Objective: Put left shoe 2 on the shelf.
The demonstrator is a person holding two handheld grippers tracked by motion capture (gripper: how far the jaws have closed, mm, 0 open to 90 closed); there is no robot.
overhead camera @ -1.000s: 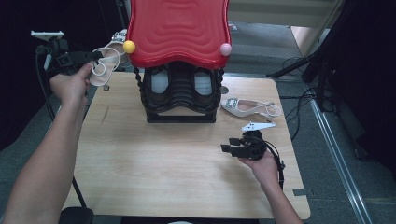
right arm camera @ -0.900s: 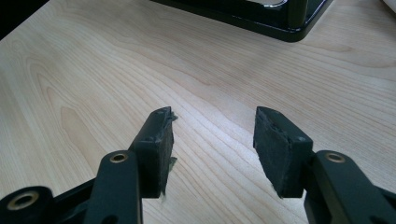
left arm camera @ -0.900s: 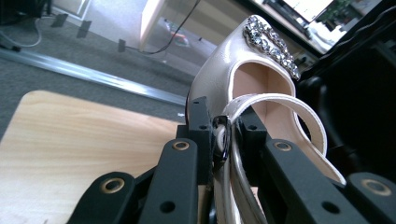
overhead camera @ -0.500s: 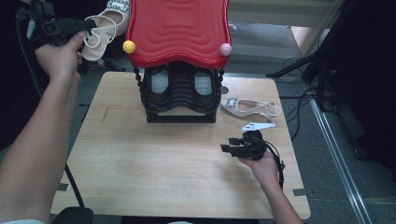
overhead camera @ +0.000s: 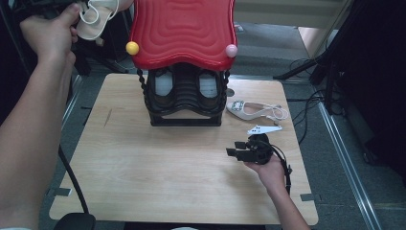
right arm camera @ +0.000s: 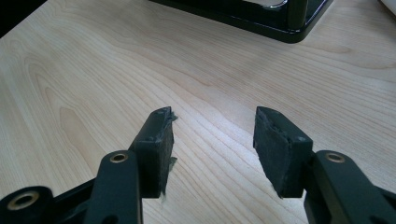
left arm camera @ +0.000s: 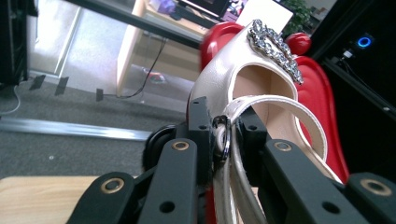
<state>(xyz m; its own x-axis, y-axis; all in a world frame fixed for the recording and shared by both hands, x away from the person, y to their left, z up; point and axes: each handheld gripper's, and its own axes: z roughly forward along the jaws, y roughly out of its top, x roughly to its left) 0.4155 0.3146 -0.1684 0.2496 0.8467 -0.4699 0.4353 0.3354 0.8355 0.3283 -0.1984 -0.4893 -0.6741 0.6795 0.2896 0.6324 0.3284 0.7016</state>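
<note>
A cream strappy sandal (overhead camera: 98, 17) with a rhinestone trim (left arm camera: 275, 46) hangs high at the far left, level with the red wavy top (overhead camera: 182, 31) of the shoe rack. My left gripper (left arm camera: 223, 126) is shut on its thin strap by the metal buckle ring. A person's left hand (overhead camera: 48, 33) covers most of that gripper in the high view. A matching sandal (overhead camera: 256, 111) lies on the table to the right of the rack. My right gripper (overhead camera: 234, 152) rests low over the table's right part, open, with bare wood between its pads (right arm camera: 159, 140).
The black rack (overhead camera: 184, 103) stands at the back middle of the wooden table (overhead camera: 143, 167), and a pair of dark shoes (overhead camera: 163, 86) sits inside it. Yellow (overhead camera: 132, 48) and pink (overhead camera: 231, 50) knobs mark the red top's front corners. Cables and stands surround the table.
My left gripper has risen with the sandal, from beside the red top's edge up to the top left corner of the high view. The right gripper has kept still.
</note>
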